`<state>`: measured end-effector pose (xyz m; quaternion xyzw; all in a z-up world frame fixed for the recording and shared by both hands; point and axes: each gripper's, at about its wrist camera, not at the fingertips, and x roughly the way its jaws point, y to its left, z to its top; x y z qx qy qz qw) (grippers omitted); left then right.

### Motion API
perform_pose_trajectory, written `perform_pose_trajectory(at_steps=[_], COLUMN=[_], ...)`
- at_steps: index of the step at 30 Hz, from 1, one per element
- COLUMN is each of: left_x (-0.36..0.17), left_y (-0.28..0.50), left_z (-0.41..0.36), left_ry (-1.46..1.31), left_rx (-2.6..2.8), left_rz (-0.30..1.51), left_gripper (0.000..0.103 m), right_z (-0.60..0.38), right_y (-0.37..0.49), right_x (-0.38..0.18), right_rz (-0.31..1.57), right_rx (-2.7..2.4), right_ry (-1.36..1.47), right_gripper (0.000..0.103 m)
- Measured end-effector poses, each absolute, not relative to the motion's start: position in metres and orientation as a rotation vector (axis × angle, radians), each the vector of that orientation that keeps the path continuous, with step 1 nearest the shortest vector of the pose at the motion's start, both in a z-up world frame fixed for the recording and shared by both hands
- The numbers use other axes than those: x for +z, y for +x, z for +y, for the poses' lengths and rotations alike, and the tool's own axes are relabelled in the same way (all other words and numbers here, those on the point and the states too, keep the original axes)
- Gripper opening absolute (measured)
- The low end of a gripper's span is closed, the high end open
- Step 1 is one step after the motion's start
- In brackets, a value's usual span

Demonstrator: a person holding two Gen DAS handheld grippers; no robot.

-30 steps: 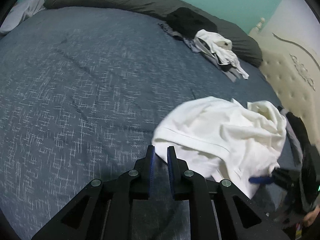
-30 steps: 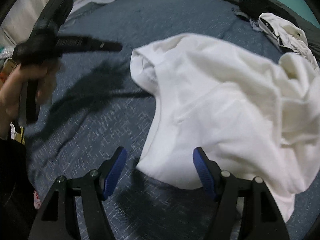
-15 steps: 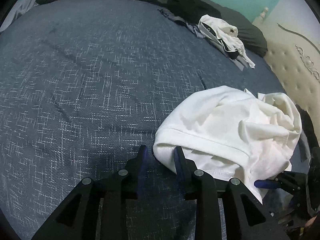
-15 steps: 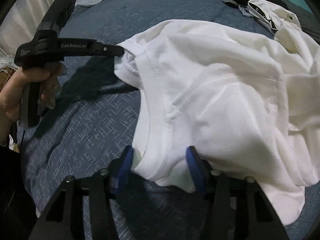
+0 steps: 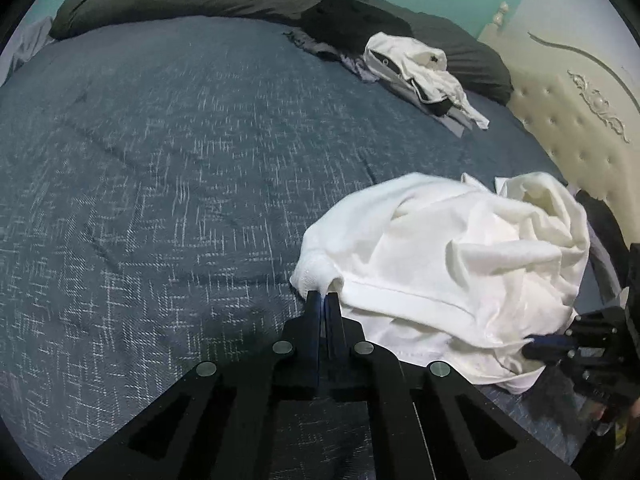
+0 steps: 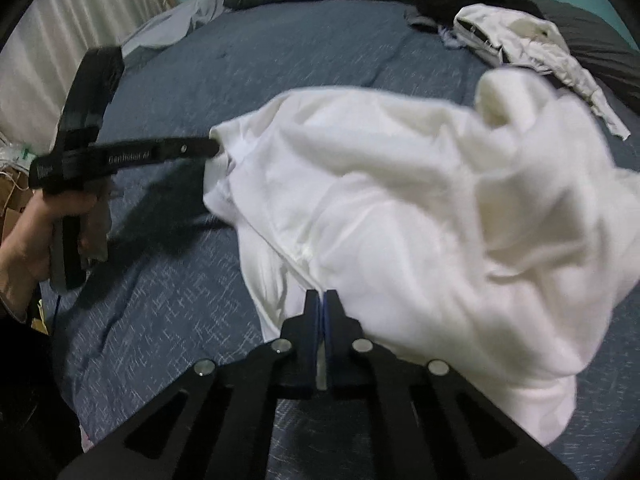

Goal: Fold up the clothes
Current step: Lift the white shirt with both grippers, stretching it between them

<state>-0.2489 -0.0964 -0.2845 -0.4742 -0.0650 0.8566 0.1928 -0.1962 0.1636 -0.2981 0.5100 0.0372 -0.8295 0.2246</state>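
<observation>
**White shirt pinched at two edges**

Crumpled white shirt [image 5: 440, 264] on near right of blue bedspread [image 5: 160, 160]. Left gripper [image 5: 323, 296] clenched on its hemmed corner; right gripper [image 6: 321, 294] clenched on a seam at the near edge. Likely light, limp, prone to bunching and sagging. Best held at corners or hems, spread taut. Heap of other clothes [image 5: 416, 68] far right.

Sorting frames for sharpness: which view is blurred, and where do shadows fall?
Left wrist view: sharp, with fisheye bending at the edges; the white shirt and bedspread are crisp. Right wrist view: motion blur smears the shirt's right side, and the left gripper casts a dark shadow on the bedspread.
</observation>
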Motion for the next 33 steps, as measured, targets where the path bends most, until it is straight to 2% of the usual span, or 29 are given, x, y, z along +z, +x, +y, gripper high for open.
perform_pose_trajectory(at_steps=[4, 9, 14, 25, 33], left_x=[-0.266, -0.225, -0.149, 0.039, 0.152], left_y=[-0.243, -0.229, -0.215, -0.183, -0.15], left_z=[-0.1, -0.097, -0.09, -0.065, -0.035], left_ry=[-1.275, -1.19, -1.07, -0.817, -0.652], left_rx=[2.425, 2.461, 2.502, 2.578, 2.628], left_rz=[-0.216, -0.225, -0.156, -0.014, 0.096], left_gripper=[0.002, 0.002, 0.002, 0.002, 0.0], right_z=[0.174, 0.191, 0.204, 0.251, 0.275], right_y=[-0.192, -0.193, -0.186, -0.159, -0.126], right_x=[-0.275, -0.212, -0.141, 0.01, 0.11], right_rz=[0.087, 0.101, 0.118, 0.035, 0.012], right_rx=[-2.343, -2.425, -2.513, -2.684, -2.777], right_ry=[1.339, 1.227, 1.106, 0.845, 0.663], right_gripper=[0.001, 0.001, 0.001, 0.001, 0.001])
